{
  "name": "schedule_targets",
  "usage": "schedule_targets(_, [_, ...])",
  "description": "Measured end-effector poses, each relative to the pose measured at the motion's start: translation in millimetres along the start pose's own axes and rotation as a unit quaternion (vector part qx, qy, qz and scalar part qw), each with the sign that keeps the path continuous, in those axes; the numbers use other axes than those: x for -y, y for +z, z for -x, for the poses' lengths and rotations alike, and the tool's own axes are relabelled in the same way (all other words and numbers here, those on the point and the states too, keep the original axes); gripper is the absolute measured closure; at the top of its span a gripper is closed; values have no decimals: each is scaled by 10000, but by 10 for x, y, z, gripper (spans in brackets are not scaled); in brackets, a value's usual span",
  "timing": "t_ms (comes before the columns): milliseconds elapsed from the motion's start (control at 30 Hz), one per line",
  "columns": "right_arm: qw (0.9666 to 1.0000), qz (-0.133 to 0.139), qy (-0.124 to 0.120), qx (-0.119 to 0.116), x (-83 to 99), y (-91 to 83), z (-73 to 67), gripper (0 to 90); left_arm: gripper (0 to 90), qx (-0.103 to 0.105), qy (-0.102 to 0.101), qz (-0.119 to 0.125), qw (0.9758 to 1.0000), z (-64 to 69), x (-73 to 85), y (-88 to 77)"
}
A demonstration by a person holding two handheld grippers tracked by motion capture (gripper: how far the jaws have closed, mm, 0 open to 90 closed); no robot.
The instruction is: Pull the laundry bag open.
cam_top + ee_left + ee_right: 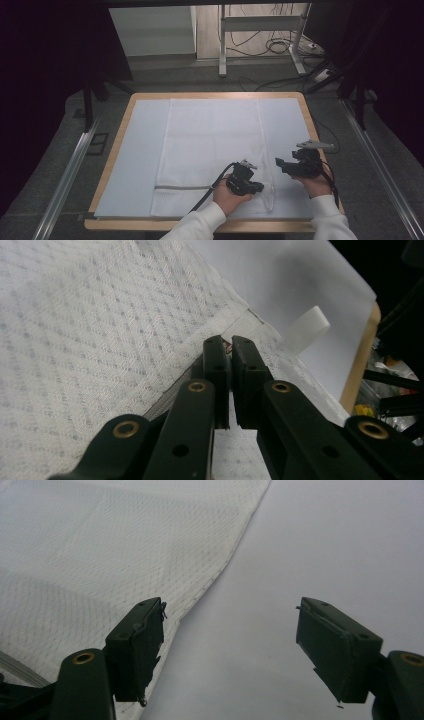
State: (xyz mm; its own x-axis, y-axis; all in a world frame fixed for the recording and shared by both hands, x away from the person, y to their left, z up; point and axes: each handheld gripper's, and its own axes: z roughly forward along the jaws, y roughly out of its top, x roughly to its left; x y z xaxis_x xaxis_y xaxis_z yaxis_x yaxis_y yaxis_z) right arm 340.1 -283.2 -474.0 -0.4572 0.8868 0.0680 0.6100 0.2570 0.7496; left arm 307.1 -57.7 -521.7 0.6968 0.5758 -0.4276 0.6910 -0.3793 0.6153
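Left gripper [230, 342] pinches mesh bag [210, 150] zipper (right spread)

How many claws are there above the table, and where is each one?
2. The left claw is near the front edge, closed at the zipper end of the white mesh bag. The right claw is open, just beyond the bag's right edge, over the white table cover.

White mesh laundry bag [212, 150], flat on table, grey zipper [182, 188] along near edge
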Motion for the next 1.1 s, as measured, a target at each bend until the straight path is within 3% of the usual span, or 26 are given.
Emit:
schedule_targets(633, [10000, -14, 91, 15, 8, -29, 29, 264, 871, -75, 29, 312, 9995, -119, -7, -404])
schedule_targets(1100, [9980, -184, 395, -459, -47, -42, -67, 228, 871, -111, 32, 411, 9991, -208, 68, -570])
